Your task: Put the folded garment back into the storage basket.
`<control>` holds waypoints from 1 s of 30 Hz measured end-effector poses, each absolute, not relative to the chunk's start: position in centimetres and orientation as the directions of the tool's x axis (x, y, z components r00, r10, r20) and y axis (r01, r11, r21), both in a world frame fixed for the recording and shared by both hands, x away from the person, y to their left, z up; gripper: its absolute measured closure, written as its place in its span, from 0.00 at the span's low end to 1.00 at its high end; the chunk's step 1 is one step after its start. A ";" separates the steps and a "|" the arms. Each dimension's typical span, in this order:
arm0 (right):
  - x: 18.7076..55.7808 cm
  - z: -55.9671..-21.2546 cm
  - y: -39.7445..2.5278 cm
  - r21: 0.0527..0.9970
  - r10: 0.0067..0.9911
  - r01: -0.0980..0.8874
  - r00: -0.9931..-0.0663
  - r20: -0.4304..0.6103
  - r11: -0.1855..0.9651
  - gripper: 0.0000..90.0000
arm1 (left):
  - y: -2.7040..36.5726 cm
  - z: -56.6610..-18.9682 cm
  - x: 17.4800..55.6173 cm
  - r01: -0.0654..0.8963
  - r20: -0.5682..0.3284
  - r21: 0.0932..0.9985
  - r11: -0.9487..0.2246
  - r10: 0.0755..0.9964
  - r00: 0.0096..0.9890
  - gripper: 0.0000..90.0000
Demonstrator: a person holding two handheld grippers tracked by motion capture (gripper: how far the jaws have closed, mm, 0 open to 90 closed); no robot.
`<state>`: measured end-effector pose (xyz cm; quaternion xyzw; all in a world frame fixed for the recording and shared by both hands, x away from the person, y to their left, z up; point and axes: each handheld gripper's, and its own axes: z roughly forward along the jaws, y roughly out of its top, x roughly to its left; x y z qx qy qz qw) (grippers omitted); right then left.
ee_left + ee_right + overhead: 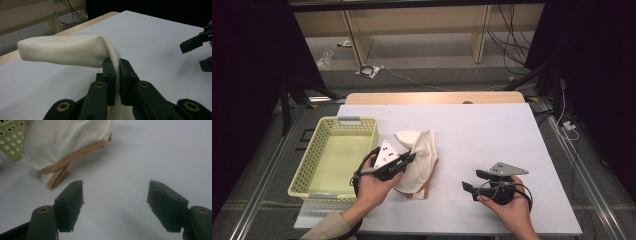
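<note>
Table [492,135]: basket [312,170] on its left edge; cloth bag [419,155] just right of the basket, near centre, its straps [67,161] on the near side. Left gripper [409,161] between basket and bag, at the bag's left edge; right gripper [473,180] well right of the bag, nearer the front edge.

Left hand-held gripper [411,159] has its jaws clamped together; right hand-held gripper [474,180] hovers, jaws spread wide

Yellow basket [330,150] at the worktop's [492,130] left edge, cables [512,45] on the floor beyond, wooden shelf legs [479,35]
</note>
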<state>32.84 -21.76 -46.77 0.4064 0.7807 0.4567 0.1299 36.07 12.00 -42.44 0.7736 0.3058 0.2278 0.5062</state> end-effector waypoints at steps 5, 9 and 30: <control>32.9 -46.8 -21.7 0.820 0.752 0.515 -0.637 0.171 0.250 0.33 | 12.1 -42.3 36.1 0.240 0.045 0.923 -0.301 0.702 0.710 0.94; 32.8 -46.8 -21.7 0.817 0.753 0.519 -0.636 0.171 0.253 0.33 | 12.2 -42.2 36.1 0.238 0.043 0.925 -0.297 0.704 0.709 0.94; 32.8 -46.7 -21.8 0.819 0.752 0.515 -0.637 0.168 0.253 0.33 | 12.9 -41.4 36.2 0.221 0.052 0.932 -0.288 0.709 0.703 0.94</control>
